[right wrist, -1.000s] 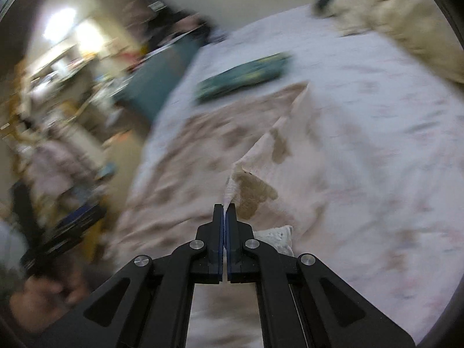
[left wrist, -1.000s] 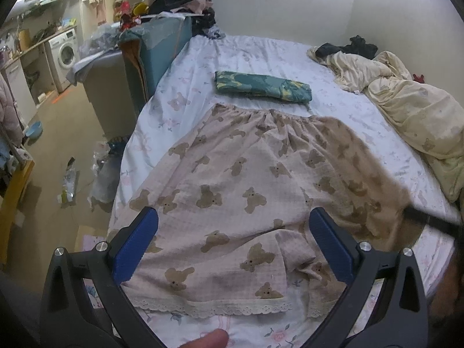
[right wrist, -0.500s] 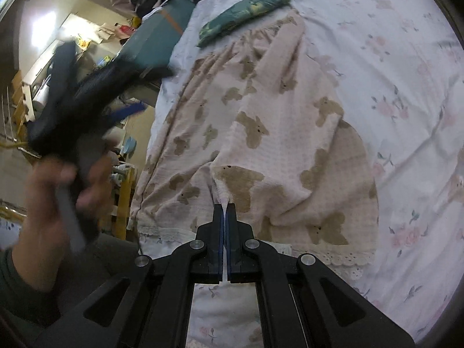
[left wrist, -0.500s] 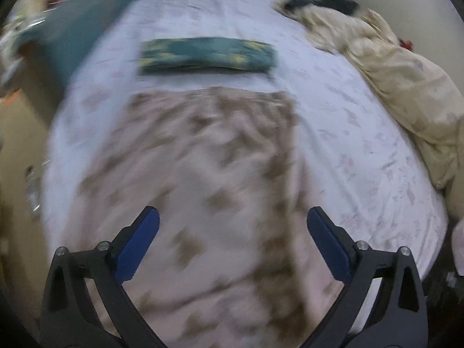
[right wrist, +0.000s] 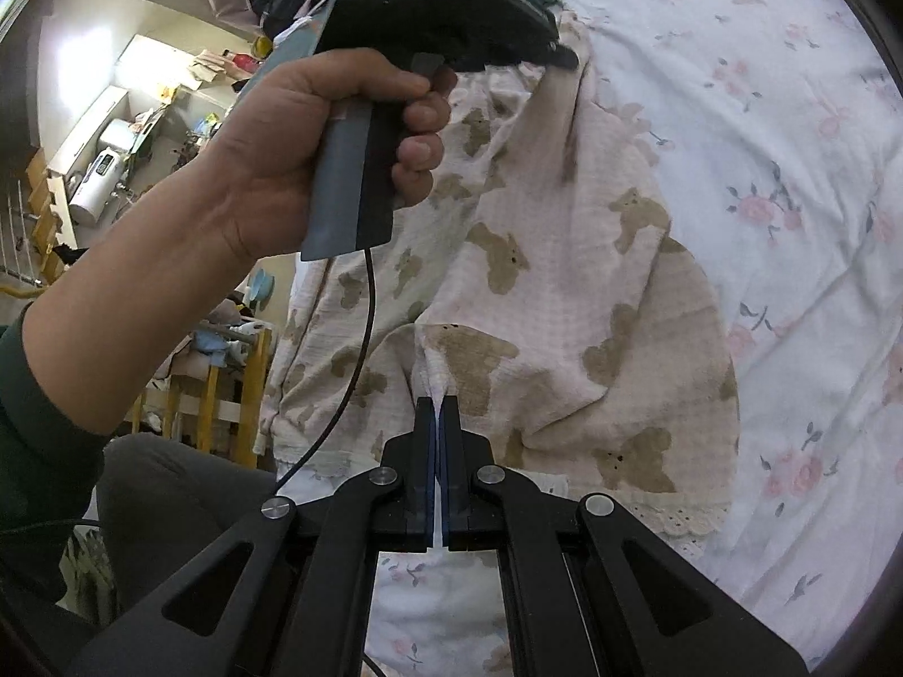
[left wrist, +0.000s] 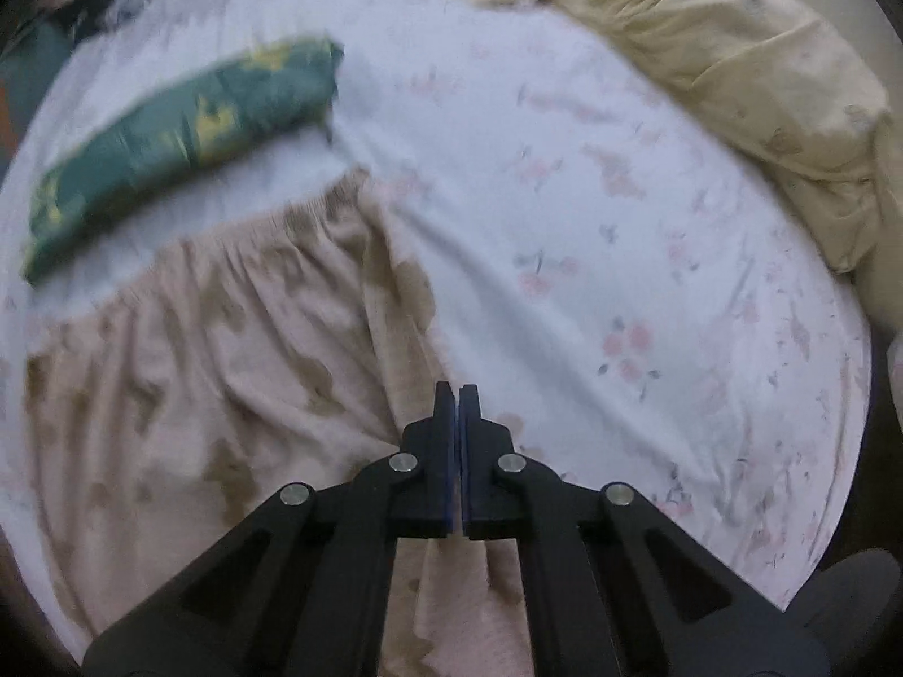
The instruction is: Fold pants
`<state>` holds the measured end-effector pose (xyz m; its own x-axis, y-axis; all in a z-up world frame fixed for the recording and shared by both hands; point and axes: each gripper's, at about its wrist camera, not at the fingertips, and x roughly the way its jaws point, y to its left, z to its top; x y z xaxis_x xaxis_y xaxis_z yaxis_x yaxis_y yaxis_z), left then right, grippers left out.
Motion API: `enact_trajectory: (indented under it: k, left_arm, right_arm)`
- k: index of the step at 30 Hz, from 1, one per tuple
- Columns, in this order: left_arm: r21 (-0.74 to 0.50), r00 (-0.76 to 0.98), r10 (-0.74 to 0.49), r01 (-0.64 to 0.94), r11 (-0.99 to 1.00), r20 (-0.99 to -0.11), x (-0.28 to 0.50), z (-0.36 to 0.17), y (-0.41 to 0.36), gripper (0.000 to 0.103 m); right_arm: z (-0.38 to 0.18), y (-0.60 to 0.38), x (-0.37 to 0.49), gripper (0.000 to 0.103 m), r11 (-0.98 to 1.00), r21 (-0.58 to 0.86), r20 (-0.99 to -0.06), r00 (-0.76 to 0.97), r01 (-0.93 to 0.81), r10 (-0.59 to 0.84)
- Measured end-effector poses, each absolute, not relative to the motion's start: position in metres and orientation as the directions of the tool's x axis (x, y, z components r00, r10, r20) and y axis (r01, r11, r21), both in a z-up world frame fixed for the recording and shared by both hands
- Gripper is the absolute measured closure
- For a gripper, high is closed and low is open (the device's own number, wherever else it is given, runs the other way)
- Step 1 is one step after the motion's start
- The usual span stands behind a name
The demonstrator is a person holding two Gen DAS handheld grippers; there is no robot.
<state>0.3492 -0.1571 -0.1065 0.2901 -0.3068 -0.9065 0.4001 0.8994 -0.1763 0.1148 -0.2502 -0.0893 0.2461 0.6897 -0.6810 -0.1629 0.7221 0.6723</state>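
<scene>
One pair of pink bear-print pants [left wrist: 214,350] is lying on the bed [left wrist: 564,214], which is the only bed showing. One folded green cloth [left wrist: 180,141] is sitting beyond the waistband. One cream blanket [left wrist: 733,84] is bunching along the far edge. Two grippers are showing: the left gripper [left wrist: 457,395] and the right gripper [right wrist: 437,403]. One hand [right wrist: 293,146] is showing, gripping one handle with one black cable [right wrist: 361,338] hanging from it.
</scene>
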Motion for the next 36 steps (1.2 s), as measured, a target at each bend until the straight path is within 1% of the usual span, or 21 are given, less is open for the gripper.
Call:
enact_trajectory:
  k: [5, 8, 12, 14, 17, 21, 22, 24, 25, 26, 27, 28, 29, 32, 34, 36]
  left_arm:
    - [-0.177, 0.362, -0.312, 0.361, 0.916, -0.878, 0.350, -0.070, -0.110, 0.103]
    - [-0.169, 0.416, -0.291, 0.304, 0.937, -0.862, 0.355, -0.046, -0.060, 0.103]
    - [-0.136, 0.458, -0.244, 0.255, 0.957, -0.855, 0.351, -0.026, 0.000, 0.103]
    - [-0.094, 0.478, -0.190, 0.218, 0.971, -0.858, 0.349, -0.023, 0.037, 0.103]
    - [-0.043, 0.464, -0.112, 0.157, 0.987, -0.879, 0.351, -0.042, 0.084, 0.103]
    - [0.016, 0.373, -0.027, 0.112, 0.994, -0.928, 0.356, -0.094, 0.121, 0.103]
    - [0.022, 0.360, -0.017, 0.102, 0.995, -0.933, 0.357, -0.103, 0.124, 0.102]
    - [-0.041, 0.341, -0.062, 0.068, 0.997, -0.938, 0.356, -0.115, 0.138, 0.100]
    - [-0.064, 0.345, -0.079, 0.053, 0.997, -0.935, 0.355, -0.115, 0.142, 0.098]
    - [-0.082, 0.342, -0.088, 0.033, 0.996, -0.935, 0.354, -0.115, 0.147, 0.081]
    - [-0.089, 0.338, -0.090, 0.020, 0.996, -0.937, 0.351, -0.114, 0.151, 0.068]
    - [-0.089, 0.340, -0.088, 0.014, 0.996, -0.936, 0.347, -0.109, 0.155, 0.044]
    - [-0.086, 0.352, -0.084, 0.010, 0.996, -0.932, 0.341, -0.103, 0.160, 0.031]
    - [-0.095, 0.375, -0.085, -0.008, 0.995, -0.923, 0.318, -0.082, 0.179, 0.030]
    - [-0.139, 0.367, -0.125, -0.013, 0.990, -0.922, 0.297, -0.072, 0.196, 0.029]
    - [-0.145, 0.361, -0.131, -0.012, 0.989, -0.923, 0.281, -0.067, 0.209, 0.029]
  right_arm:
    - [-0.069, -0.234, 0.110, 0.103, 0.692, 0.674, -0.649, 0.240, -0.259, 0.722]
    - [-0.058, -0.209, 0.114, 0.103, 0.678, 0.667, -0.648, 0.209, -0.308, 0.732]
    - [-0.042, -0.159, 0.120, 0.103, 0.645, 0.652, -0.643, 0.160, -0.400, 0.749]
    - [-0.035, -0.127, 0.122, 0.103, 0.616, 0.650, -0.635, 0.127, -0.445, 0.762]
    - [-0.040, -0.069, 0.127, 0.103, 0.575, 0.648, -0.641, 0.050, -0.500, 0.766]
    - [-0.065, -0.017, 0.136, 0.103, 0.573, 0.641, -0.679, -0.029, -0.511, 0.734]
    - [-0.072, -0.007, 0.136, 0.103, 0.576, 0.638, -0.691, -0.049, -0.510, 0.721]
    - [-0.080, 0.004, 0.137, 0.103, 0.588, 0.624, -0.713, -0.068, -0.515, 0.698]
    - [-0.082, 0.008, 0.136, 0.103, 0.592, 0.618, -0.722, -0.074, -0.517, 0.688]
    - [-0.085, 0.011, 0.136, 0.103, 0.599, 0.612, -0.730, -0.078, -0.517, 0.679]
    - [-0.086, 0.011, 0.136, 0.103, 0.602, 0.612, -0.732, -0.079, -0.512, 0.677]
    - [-0.086, 0.011, 0.136, 0.103, 0.605, 0.613, -0.732, -0.078, -0.509, 0.677]
    - [-0.086, 0.012, 0.137, 0.103, 0.610, 0.612, -0.734, -0.074, -0.504, 0.675]
    - [-0.084, 0.021, 0.137, 0.103, 0.608, 0.621, -0.728, -0.075, -0.495, 0.682]
    - [-0.083, 0.030, 0.136, 0.103, 0.595, 0.625, -0.719, -0.076, -0.506, 0.691]
    - [-0.082, 0.042, 0.132, 0.103, 0.573, 0.635, -0.705, -0.085, -0.518, 0.704]
